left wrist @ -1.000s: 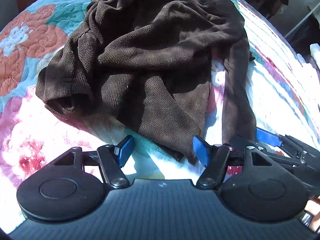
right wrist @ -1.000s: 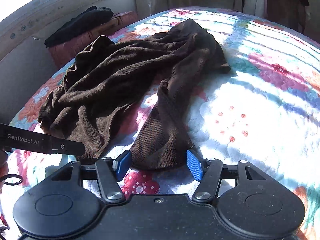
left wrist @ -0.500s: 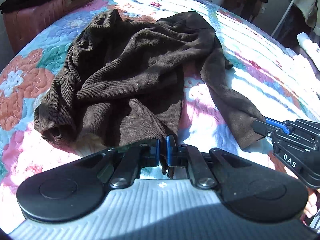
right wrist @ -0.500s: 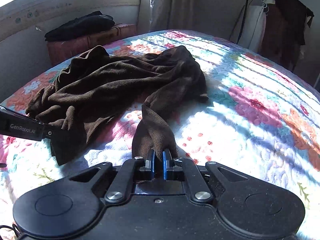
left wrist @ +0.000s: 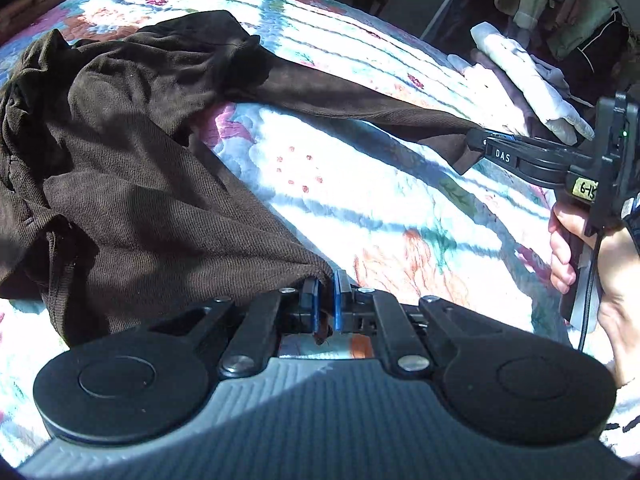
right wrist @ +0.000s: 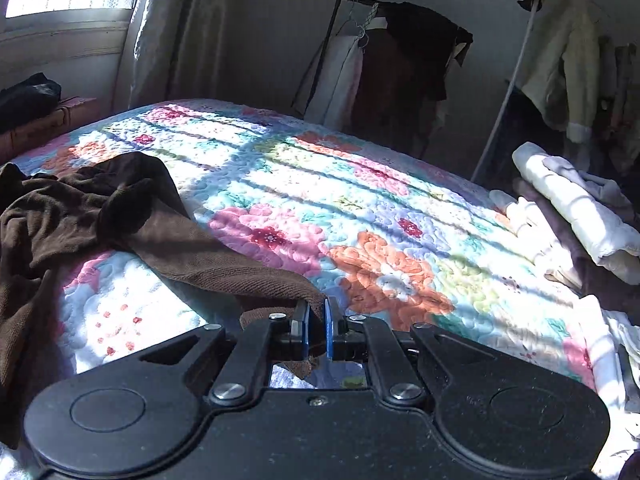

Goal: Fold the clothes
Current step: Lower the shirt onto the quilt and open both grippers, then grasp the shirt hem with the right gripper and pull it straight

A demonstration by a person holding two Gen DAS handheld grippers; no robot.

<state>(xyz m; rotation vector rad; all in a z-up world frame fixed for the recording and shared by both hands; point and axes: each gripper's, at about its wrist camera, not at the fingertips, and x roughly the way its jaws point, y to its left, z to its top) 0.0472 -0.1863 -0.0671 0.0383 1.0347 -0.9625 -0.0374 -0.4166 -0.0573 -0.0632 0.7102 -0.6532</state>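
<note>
Brown knit garment (left wrist: pixel 152 168) lies rumpled on the floral quilt (left wrist: pixel 380 216). Left gripper (left wrist: pixel 325 300) pinches one hem corner; right gripper (right wrist: pixel 316 322) pinches a long end, likely a sleeve. Both ends held apart, probably to spread the cloth flat for folding.
</note>
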